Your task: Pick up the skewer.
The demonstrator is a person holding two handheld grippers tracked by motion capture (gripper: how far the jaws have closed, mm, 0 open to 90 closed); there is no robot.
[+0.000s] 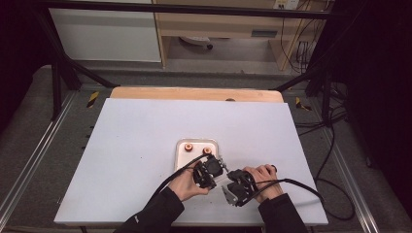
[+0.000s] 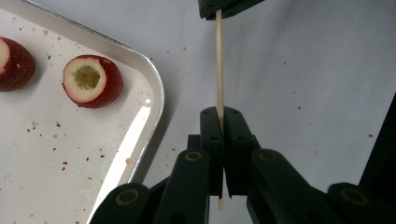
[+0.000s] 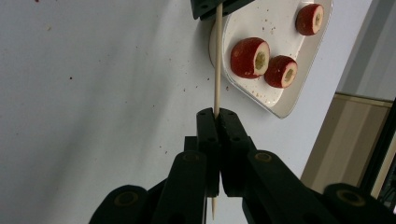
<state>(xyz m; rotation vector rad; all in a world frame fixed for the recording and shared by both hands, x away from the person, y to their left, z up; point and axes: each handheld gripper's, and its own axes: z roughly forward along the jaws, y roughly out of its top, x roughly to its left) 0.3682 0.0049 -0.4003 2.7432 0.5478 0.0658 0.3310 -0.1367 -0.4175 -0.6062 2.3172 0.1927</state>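
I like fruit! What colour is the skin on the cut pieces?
Dark red skin on the cored fruit pieces, best in the right gripper view.

We record the left tool [image 2: 220, 116] with jaws closed on a thin wooden skewer [image 2: 218, 65], whose far end enters the other tool [image 2: 224, 7]. To its left, a metal tray [image 2: 156, 88] on the white tabletop [image 2: 303, 70] carries two cored red fruit pieces [image 2: 92, 81], amid crumbs.
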